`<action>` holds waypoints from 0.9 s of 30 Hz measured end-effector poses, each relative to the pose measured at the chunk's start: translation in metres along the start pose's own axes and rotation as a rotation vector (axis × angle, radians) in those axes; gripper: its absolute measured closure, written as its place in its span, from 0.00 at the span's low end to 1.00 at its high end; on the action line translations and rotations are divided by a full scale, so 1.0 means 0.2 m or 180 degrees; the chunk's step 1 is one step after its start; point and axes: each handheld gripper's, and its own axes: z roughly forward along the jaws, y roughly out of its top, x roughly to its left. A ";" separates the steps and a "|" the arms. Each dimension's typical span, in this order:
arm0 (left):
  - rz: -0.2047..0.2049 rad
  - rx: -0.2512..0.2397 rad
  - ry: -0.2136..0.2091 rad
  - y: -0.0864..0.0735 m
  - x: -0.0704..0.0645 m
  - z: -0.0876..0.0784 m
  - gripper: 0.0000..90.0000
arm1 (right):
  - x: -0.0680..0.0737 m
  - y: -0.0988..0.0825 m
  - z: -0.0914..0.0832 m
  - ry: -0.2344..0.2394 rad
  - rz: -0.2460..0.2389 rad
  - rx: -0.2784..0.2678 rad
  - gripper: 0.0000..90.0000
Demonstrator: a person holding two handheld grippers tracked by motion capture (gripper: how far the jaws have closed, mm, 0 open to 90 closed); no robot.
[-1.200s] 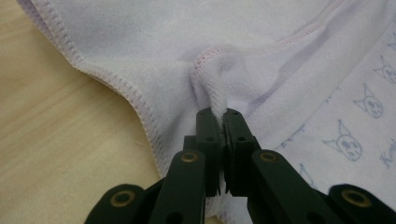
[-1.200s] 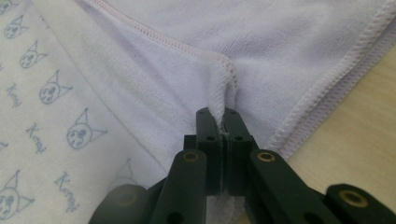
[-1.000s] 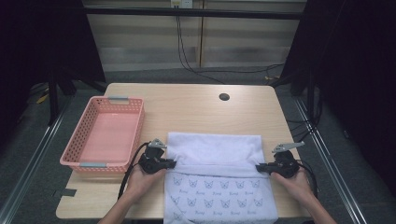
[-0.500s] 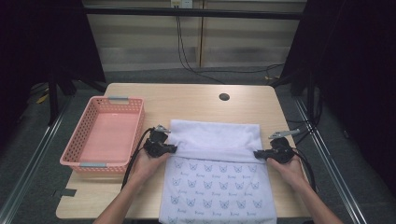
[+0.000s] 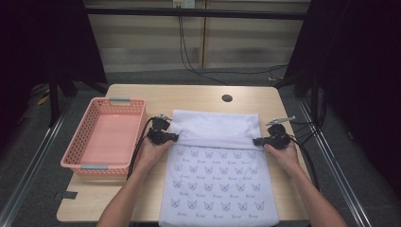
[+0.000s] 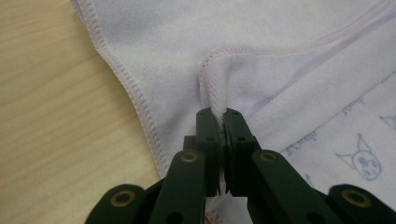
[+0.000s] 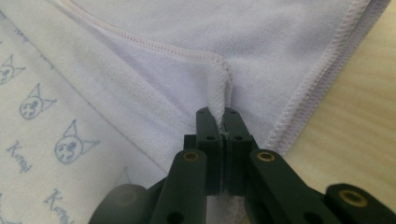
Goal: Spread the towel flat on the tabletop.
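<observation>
A pale lilac towel (image 5: 215,179) printed with small cat faces lies on the wooden table (image 5: 198,97), its near end hanging over the front edge. Its plain underside (image 5: 215,128) is turned up as a folded flap at the far end. My left gripper (image 5: 174,137) is shut on the flap's left corner (image 6: 215,100), hem pinched between the jaws. My right gripper (image 5: 256,141) is shut on the flap's right corner (image 7: 219,100) in the same way. A person's hands hold both grippers from the near side.
A pink plastic basket (image 5: 82,161) stands empty at the table's left side, close to my left gripper. A dark round hole (image 5: 227,98) sits in the tabletop behind the towel. Cables trail from both grippers, and dark stands flank the table.
Both grippers have moved away from the person toward the far side, carrying the towel's corners. More of the printed face shows below them, and the plain flap has become narrower.
</observation>
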 end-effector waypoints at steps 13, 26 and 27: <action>-0.0109 -0.0062 0.0061 0.07 0.09 0.05 0.96 | -0.08 0.13 0.10 -0.0084 0.0120 -0.0029 0.98; -0.0134 -0.0082 0.0170 0.15 0.17 0.10 0.96 | -0.11 0.24 0.18 -0.0257 0.0218 -0.0077 0.98; -0.0170 -0.0116 0.0150 0.16 0.19 0.11 0.96 | -0.11 0.25 0.20 -0.0323 0.0233 -0.0066 0.98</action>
